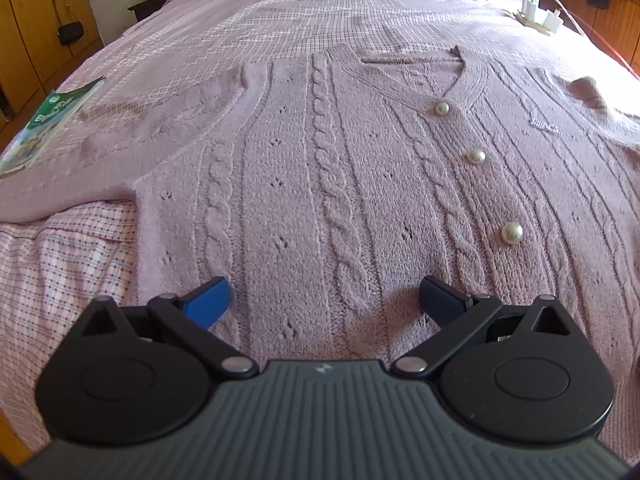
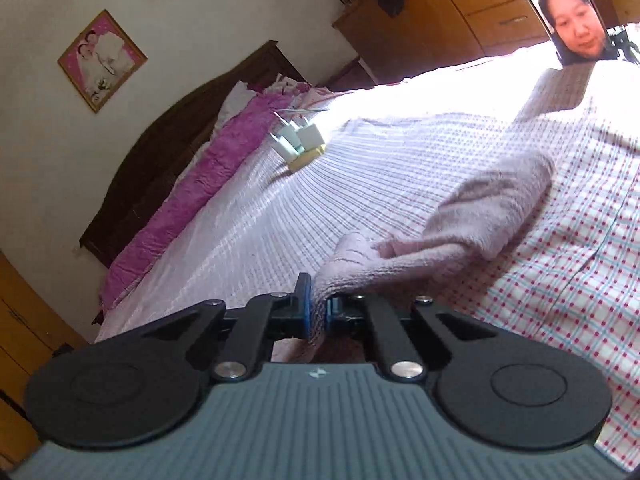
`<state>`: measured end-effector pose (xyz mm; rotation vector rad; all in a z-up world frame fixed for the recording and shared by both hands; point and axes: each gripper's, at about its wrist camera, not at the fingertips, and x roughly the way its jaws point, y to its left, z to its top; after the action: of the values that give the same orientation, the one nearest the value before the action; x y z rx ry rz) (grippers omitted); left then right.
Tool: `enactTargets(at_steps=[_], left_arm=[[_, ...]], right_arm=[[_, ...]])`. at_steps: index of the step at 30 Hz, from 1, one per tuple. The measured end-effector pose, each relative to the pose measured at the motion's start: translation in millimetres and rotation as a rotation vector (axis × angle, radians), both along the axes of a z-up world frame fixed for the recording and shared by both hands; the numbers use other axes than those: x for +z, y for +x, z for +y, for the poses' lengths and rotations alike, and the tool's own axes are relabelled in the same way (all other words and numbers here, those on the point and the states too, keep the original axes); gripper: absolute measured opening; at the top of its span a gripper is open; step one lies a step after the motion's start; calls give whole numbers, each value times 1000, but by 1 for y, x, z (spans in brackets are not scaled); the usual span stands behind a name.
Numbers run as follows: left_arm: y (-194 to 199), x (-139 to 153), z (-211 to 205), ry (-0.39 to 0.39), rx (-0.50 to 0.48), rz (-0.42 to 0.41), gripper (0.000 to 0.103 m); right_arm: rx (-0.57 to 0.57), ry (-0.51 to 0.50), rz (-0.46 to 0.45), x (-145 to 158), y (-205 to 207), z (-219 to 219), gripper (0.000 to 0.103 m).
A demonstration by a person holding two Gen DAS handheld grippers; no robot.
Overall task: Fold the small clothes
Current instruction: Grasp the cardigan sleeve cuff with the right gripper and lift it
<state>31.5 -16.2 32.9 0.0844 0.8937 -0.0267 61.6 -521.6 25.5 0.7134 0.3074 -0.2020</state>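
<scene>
Sleeve (image 2: pixel 472 220) fold: my right gripper (image 2: pixel 316 312) pinches what seems the cuff, to be carried across the cardigan (image 1: pixel 340 168); left gripper (image 1: pixel 324 300) hovers spread.

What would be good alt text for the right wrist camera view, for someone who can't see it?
The right gripper is shut on the cuff of a lilac knitted sleeve, lifted off a bed with a checked sheet. Behind lie white plug adapters, a purple quilt and a dark headboard.
</scene>
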Motion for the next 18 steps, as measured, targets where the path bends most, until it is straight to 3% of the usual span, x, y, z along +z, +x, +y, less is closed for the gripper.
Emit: enactTargets(at_steps=[10,18], left_arm=[[3,20,19,17,15,-71,103],[4,35,53,7,90,-116,103]], right_arm=[[141,-150,-109,80,8,78,7],[286,-310,-138,115,33,190,7]])
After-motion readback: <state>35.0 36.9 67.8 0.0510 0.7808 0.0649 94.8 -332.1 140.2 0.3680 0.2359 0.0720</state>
